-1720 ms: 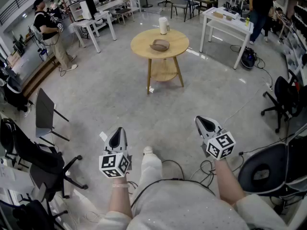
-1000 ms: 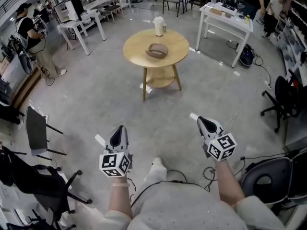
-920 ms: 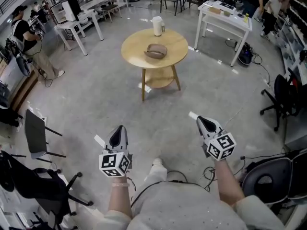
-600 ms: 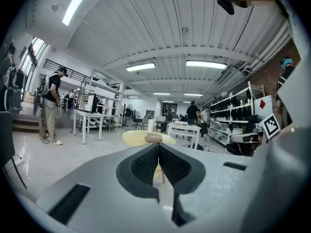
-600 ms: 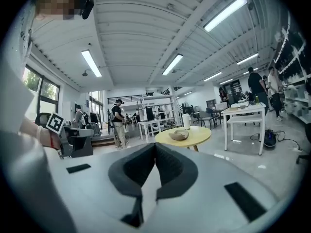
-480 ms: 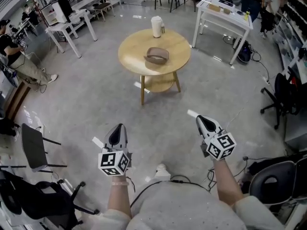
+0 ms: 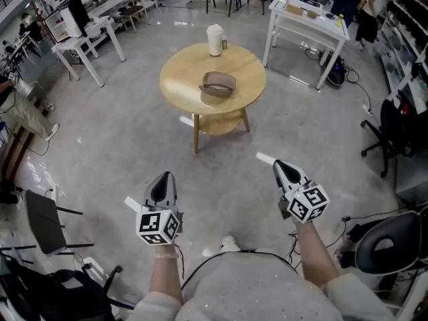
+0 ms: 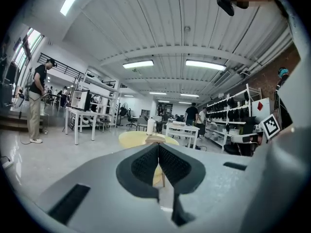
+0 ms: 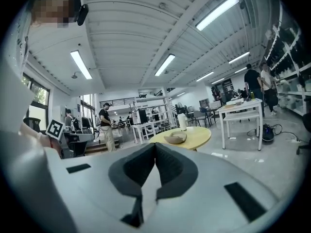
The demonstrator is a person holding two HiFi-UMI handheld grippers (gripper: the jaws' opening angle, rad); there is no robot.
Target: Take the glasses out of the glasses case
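Facing the far round wooden table (image 7: 175,93), where the brown oval glasses case (image 7: 218,82) lies mid-top, I hold my left gripper (image 7: 162,179) and right gripper (image 7: 281,168) with jaws together, empty; arriving shut could knock it off.

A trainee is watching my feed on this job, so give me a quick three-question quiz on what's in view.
1. True or false: the glasses case lies on the round table.
2. What tall thing stands on that table beyond the case? A) white cup B) laptop C) red bowl
3. Fill in: the left gripper and right gripper both have jaws ____, holding nothing.
Key: 1 true; 2 A; 3 shut.
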